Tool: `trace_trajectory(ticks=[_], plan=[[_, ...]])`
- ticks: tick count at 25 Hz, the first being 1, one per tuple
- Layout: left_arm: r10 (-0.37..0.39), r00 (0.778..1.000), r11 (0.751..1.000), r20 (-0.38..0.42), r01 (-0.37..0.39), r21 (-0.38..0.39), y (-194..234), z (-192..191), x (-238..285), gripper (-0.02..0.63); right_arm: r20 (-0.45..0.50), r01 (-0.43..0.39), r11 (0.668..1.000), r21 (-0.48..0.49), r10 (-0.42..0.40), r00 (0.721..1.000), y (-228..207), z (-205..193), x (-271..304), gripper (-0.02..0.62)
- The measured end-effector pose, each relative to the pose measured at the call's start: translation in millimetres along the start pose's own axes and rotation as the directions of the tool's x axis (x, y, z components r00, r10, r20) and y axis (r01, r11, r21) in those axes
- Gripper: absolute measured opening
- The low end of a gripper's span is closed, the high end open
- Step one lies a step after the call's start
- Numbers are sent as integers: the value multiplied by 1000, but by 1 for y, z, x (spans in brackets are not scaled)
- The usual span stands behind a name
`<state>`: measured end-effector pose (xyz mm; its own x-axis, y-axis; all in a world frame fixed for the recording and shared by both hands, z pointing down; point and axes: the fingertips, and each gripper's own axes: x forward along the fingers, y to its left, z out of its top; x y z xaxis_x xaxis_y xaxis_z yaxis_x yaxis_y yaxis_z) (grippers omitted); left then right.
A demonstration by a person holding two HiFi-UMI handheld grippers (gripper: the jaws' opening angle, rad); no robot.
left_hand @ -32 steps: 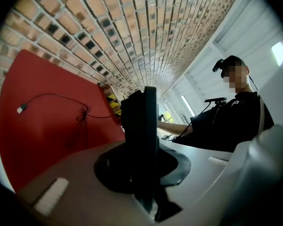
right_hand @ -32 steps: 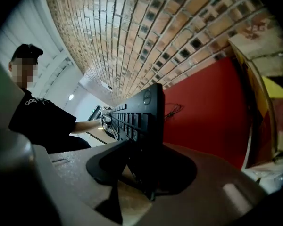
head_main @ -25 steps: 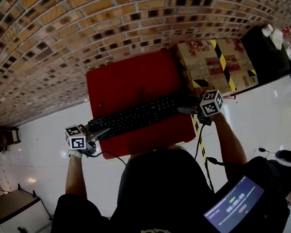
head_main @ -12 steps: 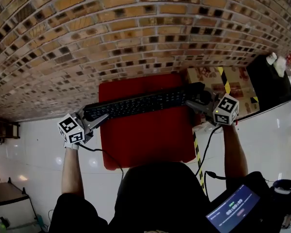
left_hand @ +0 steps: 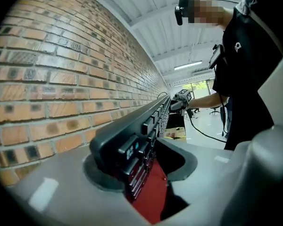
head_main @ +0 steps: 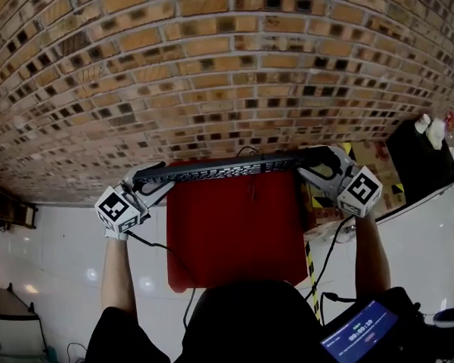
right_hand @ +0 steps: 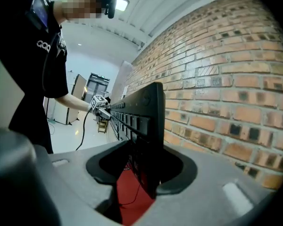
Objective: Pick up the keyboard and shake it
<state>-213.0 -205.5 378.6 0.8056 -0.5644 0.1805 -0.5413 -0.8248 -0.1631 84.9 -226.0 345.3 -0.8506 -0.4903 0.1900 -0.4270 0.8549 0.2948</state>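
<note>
Left gripper clamps one end of the black computer keyboard; its jaws have just been widening with that end between them. Right gripper clamps the other end. Keyboard tipped on its long edge, in the air above the red square tabletop, before the brown brick wall. Keycap print too blurred to read.

Black keyboard, red table
</note>
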Motion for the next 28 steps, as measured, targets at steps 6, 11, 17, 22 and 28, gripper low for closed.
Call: trace_trajectory(ticks=[6,11,17,22,28], plan=[[47,999,997,6,-47,55,7,3,8,221,1,45,998,-52,-45,999,-10,-4,1,172],[76,997,988,11,-77,135,19,17,14,225,17,73,991,-111,-72,997,-18,-2,4,175],[137,991,970,1,-135,200,30,11,22,239,-70,94,990,-109,-102,992,-28,-28,16,175],[177,982,928,71,-191,321,26,48,10,245,-49,136,968,-210,-150,988,-29,12,3,178],[180,982,914,66,-191,357,26,52,11,244,-28,158,976,-153,-164,986,-30,-1,4,181]])
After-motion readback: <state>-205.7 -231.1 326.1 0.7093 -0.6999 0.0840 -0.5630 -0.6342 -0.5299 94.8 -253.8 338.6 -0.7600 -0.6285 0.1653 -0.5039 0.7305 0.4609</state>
